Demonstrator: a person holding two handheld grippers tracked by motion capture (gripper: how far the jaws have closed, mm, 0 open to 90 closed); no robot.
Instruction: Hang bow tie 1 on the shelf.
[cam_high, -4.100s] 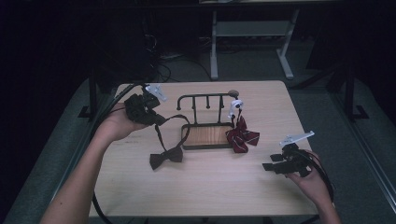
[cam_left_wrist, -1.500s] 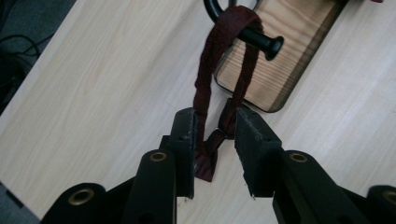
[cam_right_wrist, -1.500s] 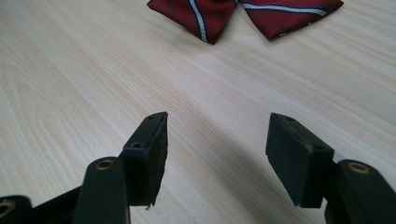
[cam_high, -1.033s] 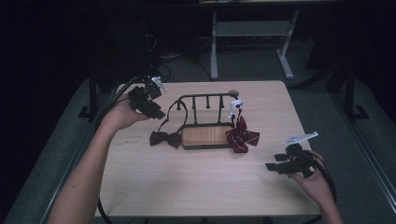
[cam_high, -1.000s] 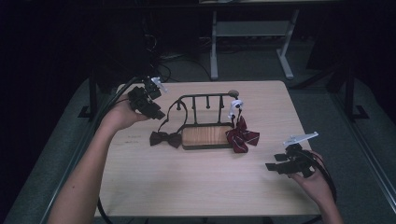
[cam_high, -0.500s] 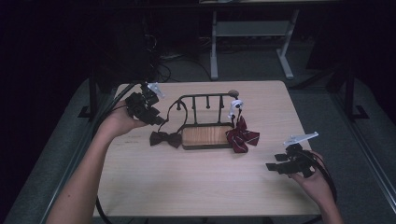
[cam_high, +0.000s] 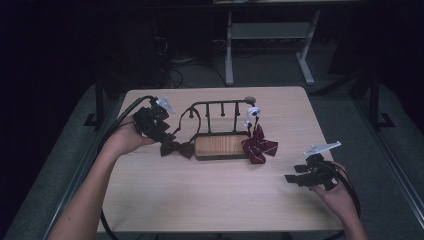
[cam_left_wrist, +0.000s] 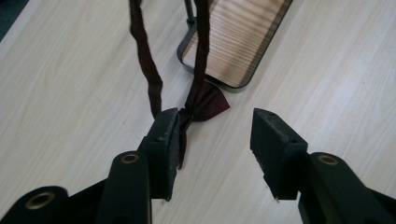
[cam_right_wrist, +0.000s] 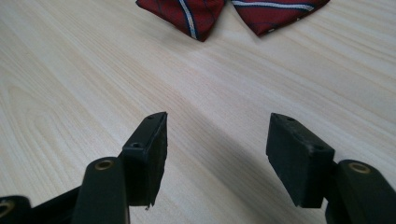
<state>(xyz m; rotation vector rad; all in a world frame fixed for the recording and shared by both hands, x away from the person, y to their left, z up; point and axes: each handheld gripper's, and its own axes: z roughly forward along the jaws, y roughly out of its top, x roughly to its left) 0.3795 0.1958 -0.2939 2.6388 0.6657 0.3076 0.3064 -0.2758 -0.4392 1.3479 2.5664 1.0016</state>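
Note:
A dark maroon bow tie (cam_high: 176, 148) lies on the table left of a rack's wooden base (cam_high: 221, 146). Its strap (cam_high: 192, 112) loops up over the left end of the black rail (cam_high: 220, 104). My left gripper (cam_high: 155, 125) stands just left of it. In the left gripper view its jaws (cam_left_wrist: 215, 116) have just been opening; the strap (cam_left_wrist: 147, 70) rests against the left pad only, with the bow tie (cam_left_wrist: 205, 102) ahead. A red striped bow tie (cam_high: 259, 146) hangs at the rack's right end. My right gripper (cam_high: 300, 179) is open over bare table (cam_right_wrist: 217, 126).
The rack stands mid-table, slightly toward the far side. A white clip (cam_high: 252, 112) sits on its right end above the striped bow tie (cam_right_wrist: 196, 14). Cables trail from both grippers off the near edge. Bare wood spreads across the near half of the table (cam_high: 215, 200).
The maroon bow tie went from nearer the front edge to beside the rack, its strap now on the rail. Over the last second the left gripper sank toward the table and its jaws widened.

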